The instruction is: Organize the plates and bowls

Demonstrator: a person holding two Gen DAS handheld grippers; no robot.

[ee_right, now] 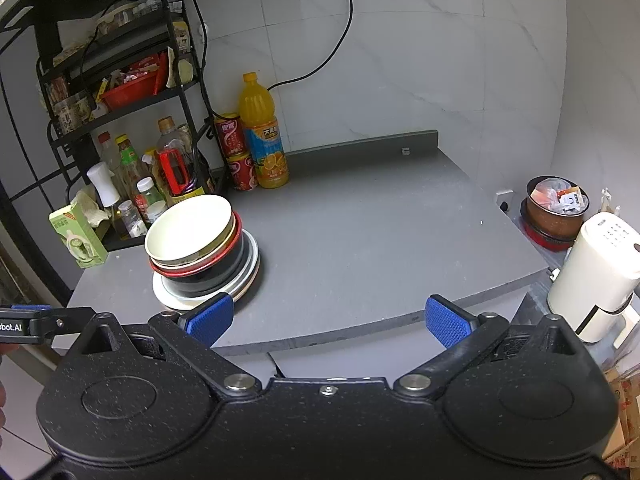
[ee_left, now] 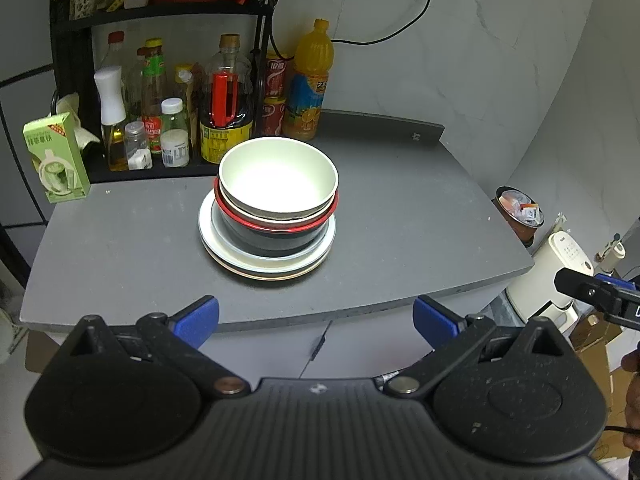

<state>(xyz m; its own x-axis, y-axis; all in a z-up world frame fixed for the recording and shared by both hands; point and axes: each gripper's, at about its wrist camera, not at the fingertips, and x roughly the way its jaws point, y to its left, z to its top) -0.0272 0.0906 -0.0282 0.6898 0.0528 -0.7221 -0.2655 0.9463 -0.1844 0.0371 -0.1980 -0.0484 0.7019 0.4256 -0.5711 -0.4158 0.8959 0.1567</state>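
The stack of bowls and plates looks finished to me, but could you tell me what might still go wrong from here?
The white bowl sits tilted in the red-rimmed black bowl, so a nudge could tip it. The plates below look slightly offset, so lifting the stack might make them slide. Both the left gripper and right gripper are open at the counter edge.

left tongs (ee_left: 316, 320) spread wide, right tongs (ee_right: 328, 320) likewise, both empty

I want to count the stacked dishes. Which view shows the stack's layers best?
The right wrist view: the stack of bowls and plates shows its layered rims side-on. The left wrist view looks down into its top white bowl.
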